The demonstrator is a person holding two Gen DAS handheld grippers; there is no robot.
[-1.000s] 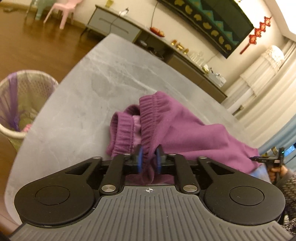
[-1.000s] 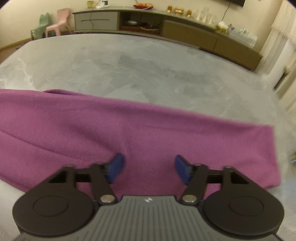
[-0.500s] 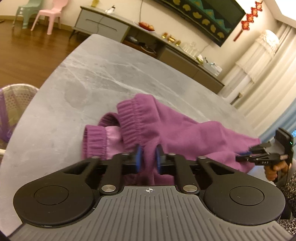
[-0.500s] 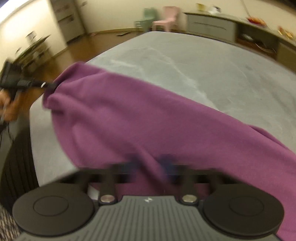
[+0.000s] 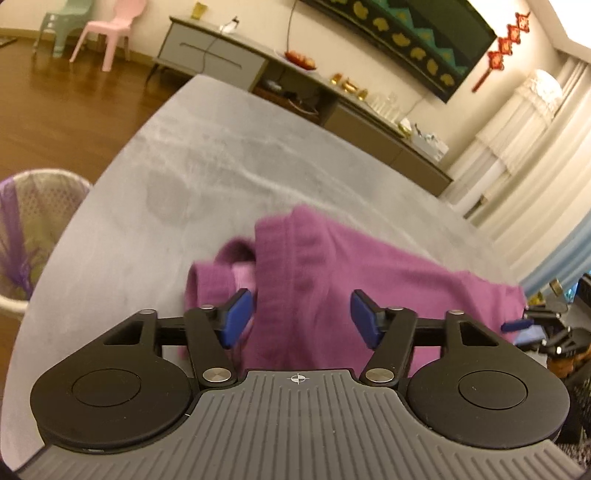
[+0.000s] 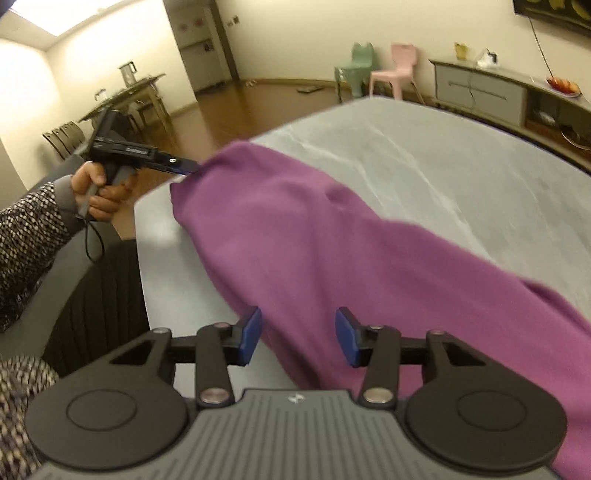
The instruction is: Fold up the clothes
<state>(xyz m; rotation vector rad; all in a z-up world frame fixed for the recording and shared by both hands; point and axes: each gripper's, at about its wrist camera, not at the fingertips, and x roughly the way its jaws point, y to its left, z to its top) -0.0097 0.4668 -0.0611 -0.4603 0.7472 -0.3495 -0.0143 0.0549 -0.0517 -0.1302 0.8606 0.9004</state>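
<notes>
A purple garment (image 5: 369, 273) with ribbed elastic hems lies stretched across the grey marble table (image 5: 221, 177). My left gripper (image 5: 301, 314) hovers over its bunched hem end. Its jaws are opening, and the cloth lies between the blue pads (image 5: 236, 314) without being pressed. In the right wrist view the garment (image 6: 314, 236) runs from near right to far left. My right gripper (image 6: 299, 332) is over its near edge, jaws opening, with cloth between the pads but not gripped. A hand holds the left gripper (image 6: 186, 169) at the garment's far corner. The right gripper (image 5: 519, 328) shows at the garment's right end.
A mesh wastebasket (image 5: 33, 221) with a purple liner stands on the wood floor left of the table. A long sideboard (image 5: 221, 55) and small plastic chairs (image 5: 110, 29) line the far wall. The person's dark lap (image 6: 96, 295) is against the table's near edge (image 6: 147, 258).
Both grippers pinched the purple cloth half a second ago and have since let go, with their jaws now spread. The right view has swung left along the garment, bringing the left gripper into sight.
</notes>
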